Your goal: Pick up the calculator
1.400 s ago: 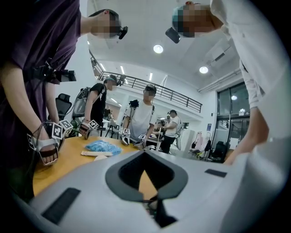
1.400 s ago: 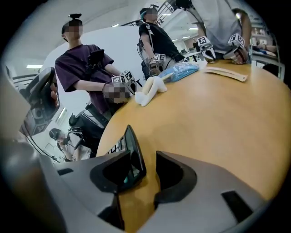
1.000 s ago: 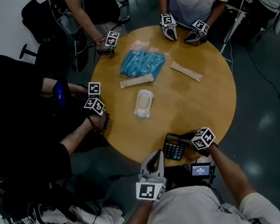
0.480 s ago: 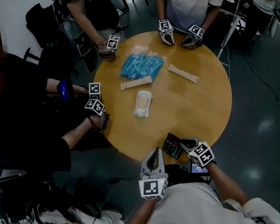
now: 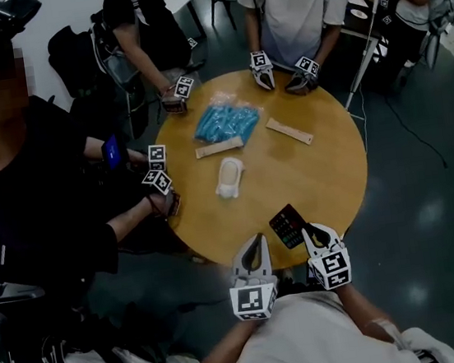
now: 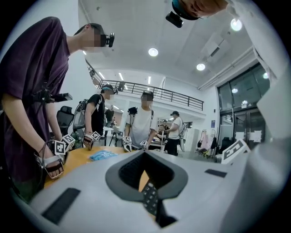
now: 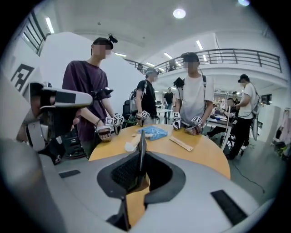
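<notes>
The black calculator (image 5: pixel 287 225) hangs tilted above the near rim of the round wooden table (image 5: pixel 324 164), and my right gripper (image 5: pixel 307 234) is shut on its near end. In the right gripper view the calculator (image 7: pixel 140 150) stands edge-on between the jaws of that gripper (image 7: pixel 138 175). My left gripper (image 5: pixel 256 242) hovers just left of it over the table's edge, its white fingers meeting at the tips with nothing between them. In the left gripper view the calculator's keys (image 6: pixel 149 199) show just beyond the left gripper (image 6: pixel 146 182).
On the table lie a white oblong object (image 5: pixel 228 176), a blue plastic packet (image 5: pixel 226 123) and two flat wooden strips (image 5: pixel 218 148) (image 5: pixel 289 131). Other people stand around the rim with their own grippers resting on it at the left (image 5: pixel 161 181) and far side (image 5: pixel 261 71).
My right gripper has lifted the calculator off the table's near edge and tipped it up. The left gripper has risen a little beside it.
</notes>
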A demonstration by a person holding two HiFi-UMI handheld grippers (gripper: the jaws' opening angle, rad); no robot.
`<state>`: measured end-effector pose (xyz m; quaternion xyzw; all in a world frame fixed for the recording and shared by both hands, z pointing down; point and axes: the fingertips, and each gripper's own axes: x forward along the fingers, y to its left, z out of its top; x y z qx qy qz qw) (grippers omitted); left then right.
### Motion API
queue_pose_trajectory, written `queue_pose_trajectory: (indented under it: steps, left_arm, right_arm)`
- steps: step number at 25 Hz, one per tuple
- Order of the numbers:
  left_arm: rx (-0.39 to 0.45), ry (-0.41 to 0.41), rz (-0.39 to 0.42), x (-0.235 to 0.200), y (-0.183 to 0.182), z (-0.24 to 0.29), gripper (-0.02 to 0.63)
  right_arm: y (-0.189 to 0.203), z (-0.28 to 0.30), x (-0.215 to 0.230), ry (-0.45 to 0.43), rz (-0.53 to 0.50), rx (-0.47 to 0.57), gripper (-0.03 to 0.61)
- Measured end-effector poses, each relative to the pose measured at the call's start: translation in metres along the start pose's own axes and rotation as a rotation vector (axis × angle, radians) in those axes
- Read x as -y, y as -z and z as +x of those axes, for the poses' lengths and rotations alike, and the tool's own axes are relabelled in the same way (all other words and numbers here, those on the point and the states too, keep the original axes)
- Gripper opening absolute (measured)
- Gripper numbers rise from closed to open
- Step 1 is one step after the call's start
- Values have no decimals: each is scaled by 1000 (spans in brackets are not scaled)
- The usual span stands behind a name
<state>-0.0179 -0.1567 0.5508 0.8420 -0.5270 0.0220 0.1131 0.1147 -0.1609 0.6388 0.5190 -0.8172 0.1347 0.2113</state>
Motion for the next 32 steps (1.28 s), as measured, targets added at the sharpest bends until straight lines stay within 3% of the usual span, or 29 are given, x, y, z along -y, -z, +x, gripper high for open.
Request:
queue_pose_trajectory:
  steps: [7,32]
  left_arm:
    - [16,22,5,6,-6,-12,6]
    - [22,-1,-18,6,-3,-23,6]
  right_arm:
    - [-29,-21,-6,37,5,86,51]
    - [-38,-39,-8,52,4,121,51]
